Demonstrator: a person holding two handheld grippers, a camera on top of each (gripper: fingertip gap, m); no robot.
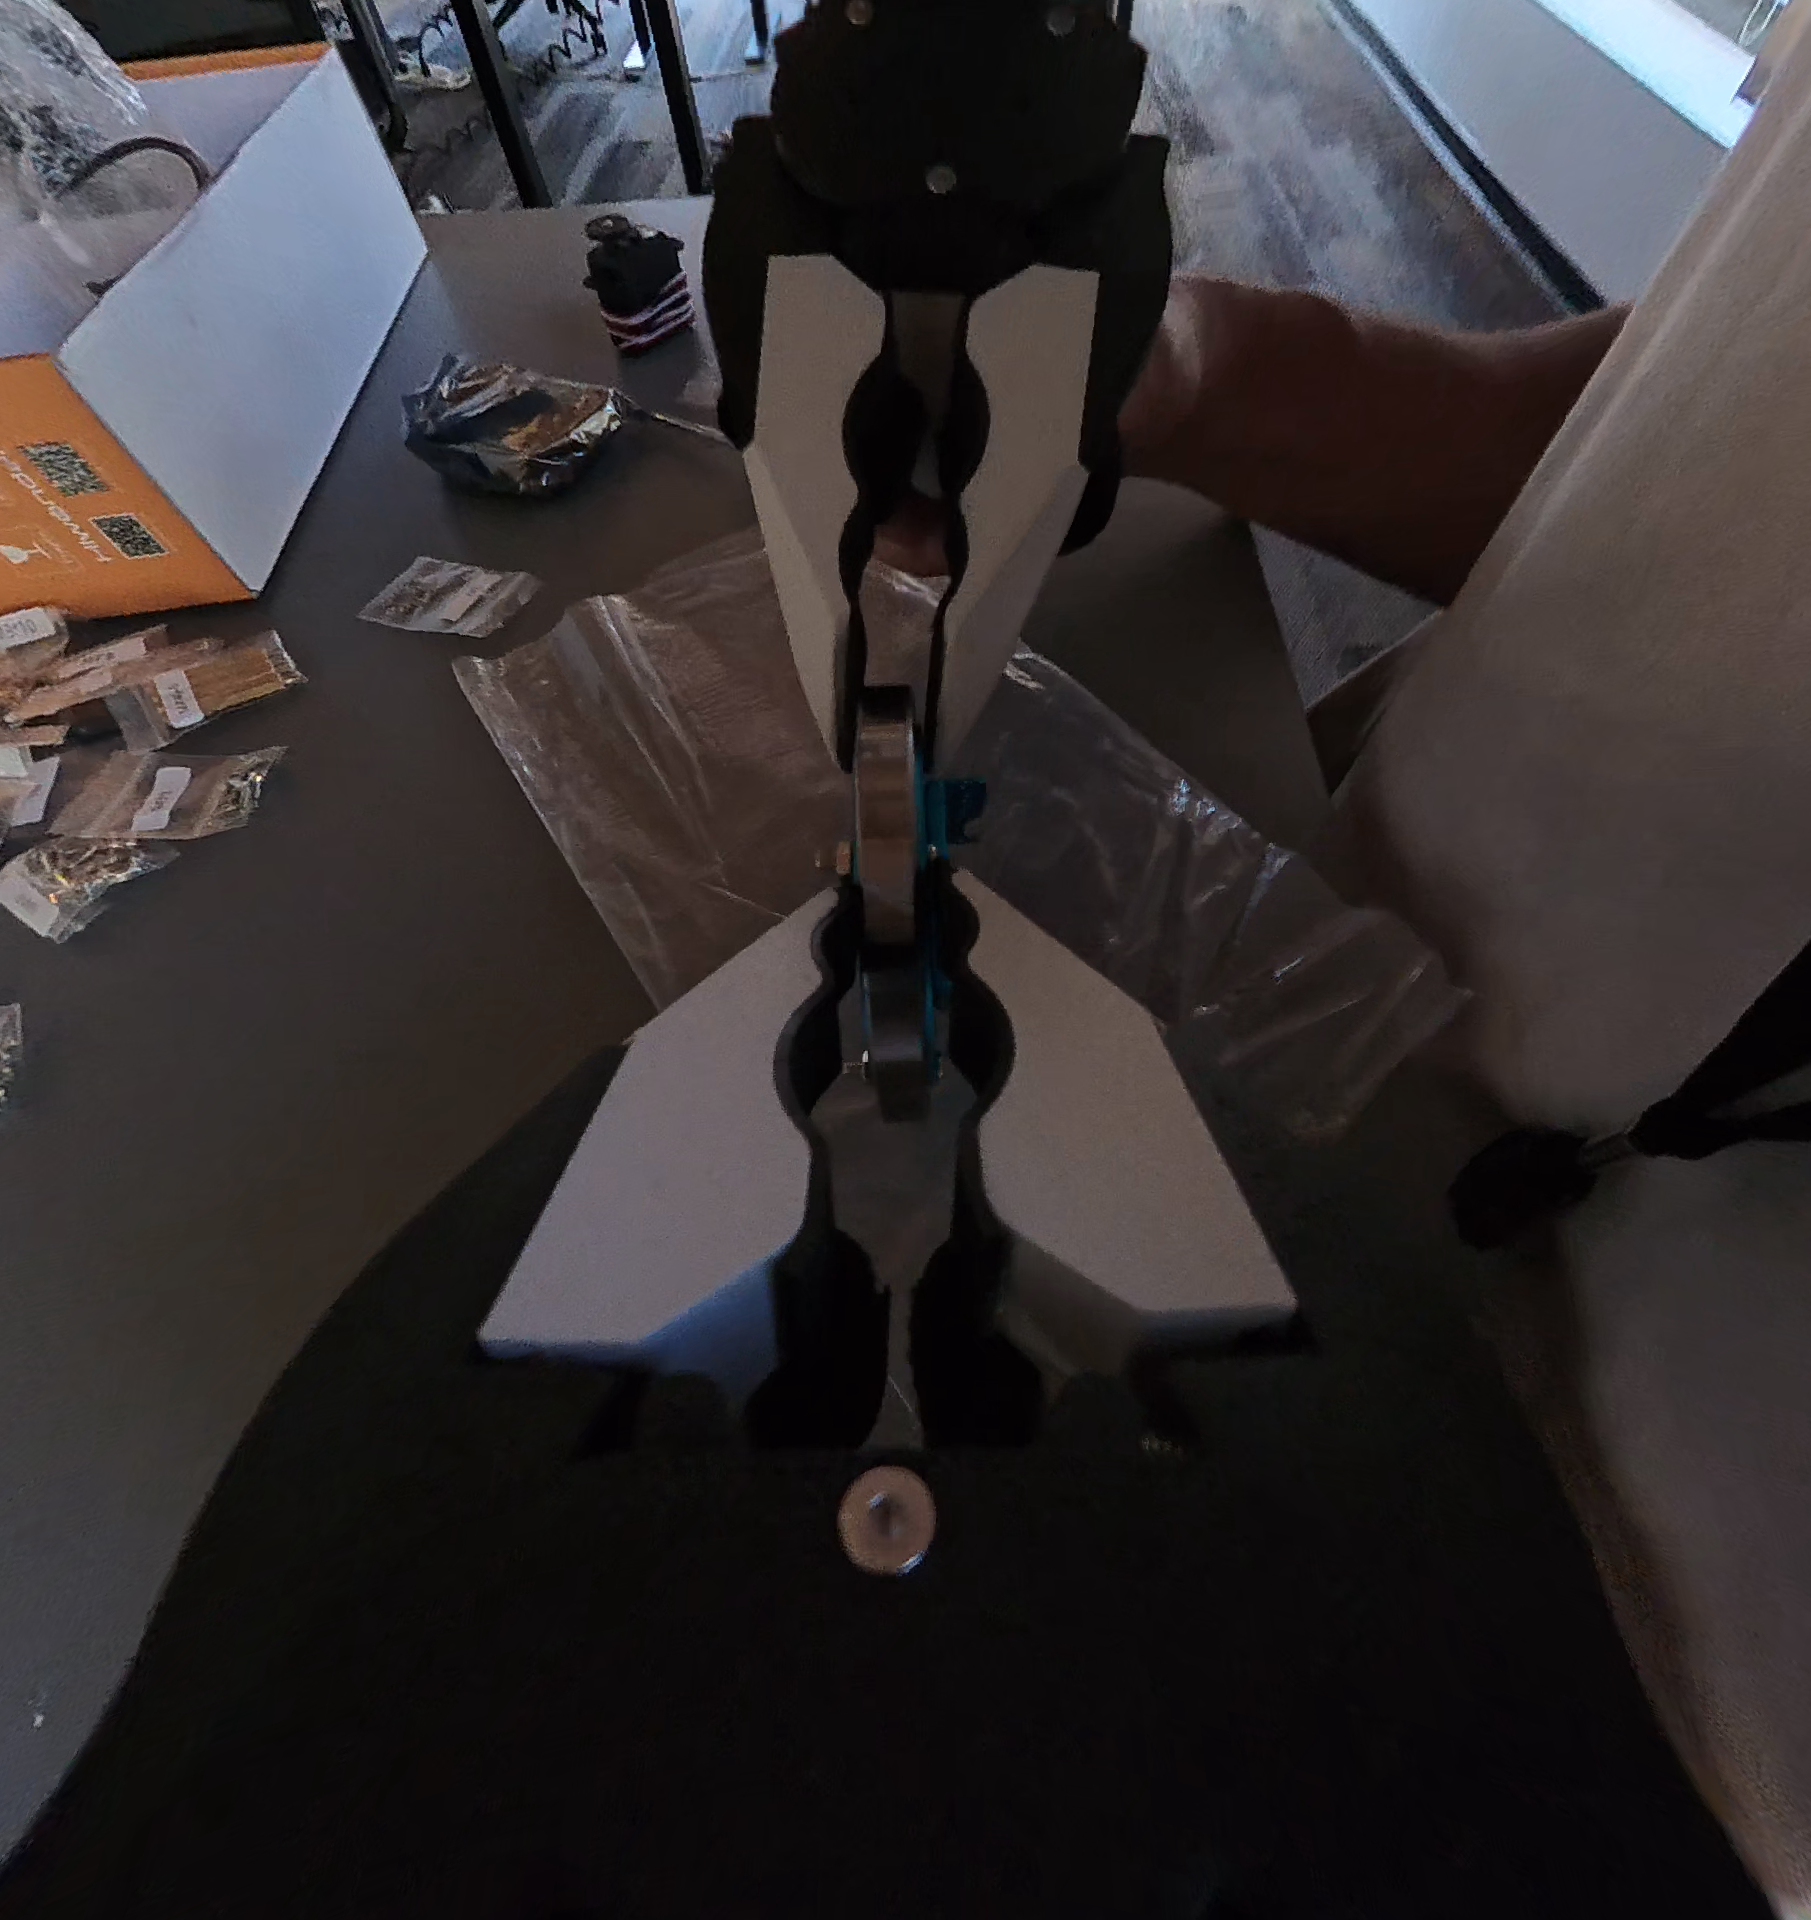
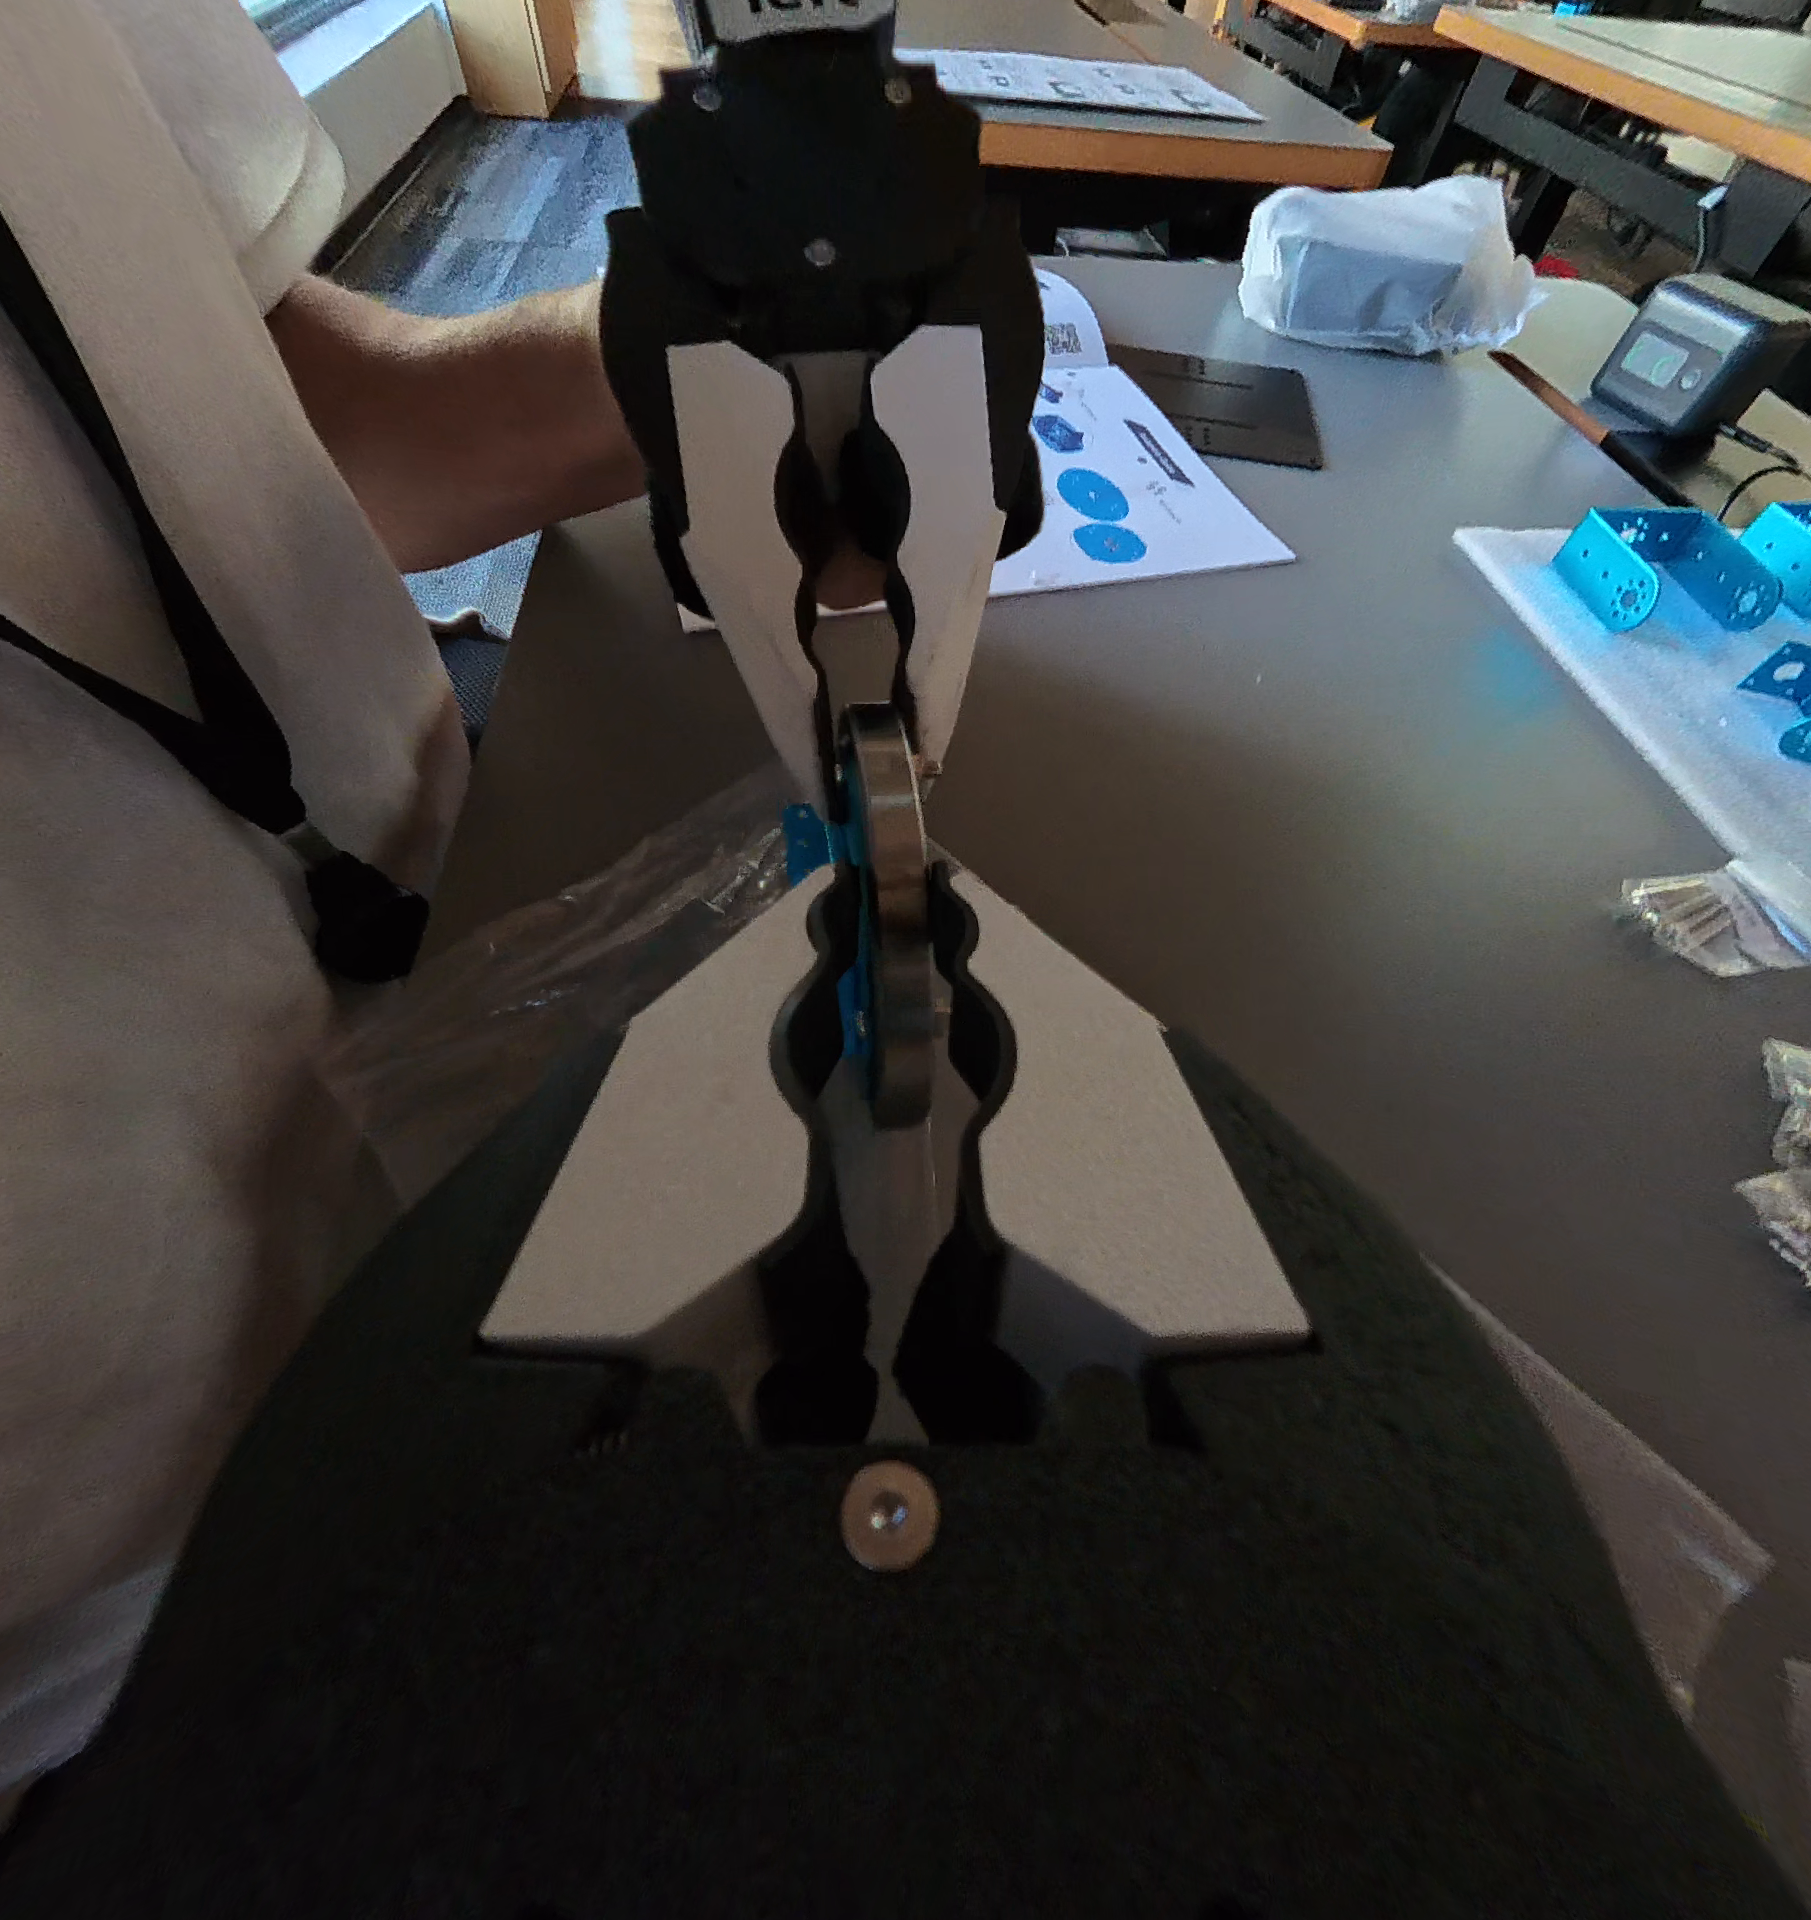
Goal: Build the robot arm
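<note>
Orange-and-white box [image 1: 205,343]: seen open at the far left of the tabletop [image 1: 257,1091] in the left wrist view.
Small screw bags [image 1: 132,800]: scattered in front of the box, lying flat and unopened as far as can be told.
Dark foil pouch [image 1: 511,421]: set beyond the bags, with a black servo [image 1: 639,281] behind it.
Clear plastic sheet [image 1: 693,727]: spread on the tabletop under both tools.
Left gripper [image 1: 885,914]: its jaws are pressed onto the near edge of a silver ring [image 1: 885,790] backed by a blue plate [image 1: 958,805]; the part is held edge-on, above the sheet.
Right gripper [image 2: 885,914]: its jaws are likewise closed on the same silver ring, from the opposite side, so the part is pinched between the two tools, tip facing tip.
Person: a pale sleeve [image 2: 101,935] and a forearm [image 2: 444,416] are seen behind the grippers.
Instruction sheet [image 2: 1140,499]: laid flat beyond the right gripper.
Blue brackets [image 2: 1659,571]: left on a white tray [image 2: 1566,665] at the far right, apart from the held part.
Progress: ring and plate appear already joined; the brackets and screws look untouched.
</note>
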